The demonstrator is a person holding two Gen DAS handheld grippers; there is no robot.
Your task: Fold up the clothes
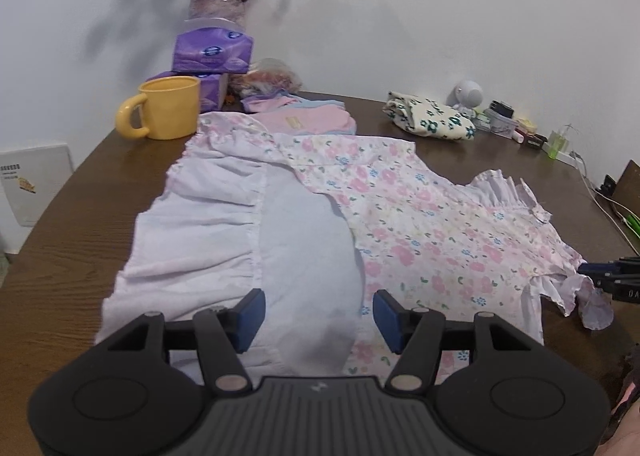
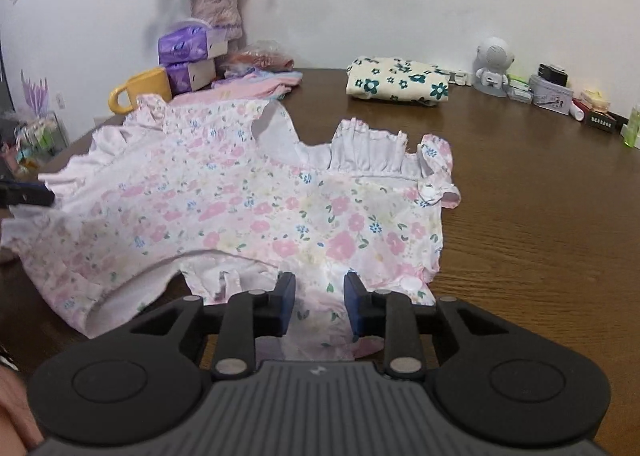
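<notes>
Two hand-held grippers, left (image 1: 319, 320) and right (image 2: 320, 306), hover with jaws apart over the floral dress (image 2: 248, 212), spread partly folded on the counter (image 2: 520, 224). Its near hem lies at 12 o'clock under both, long axis running crosswise; neither is clearly nearer.

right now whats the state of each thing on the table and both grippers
floral dress: spread on the table, partly folded over, lining showing
left gripper: open, over the dress
right gripper: open, fabric between its fingers
cream floral garment: folded, lying apart
pink and blue clothes: folded in a stack
yellow mug: upright
tissue packs: stacked
vase: upright, holding flowers
</notes>
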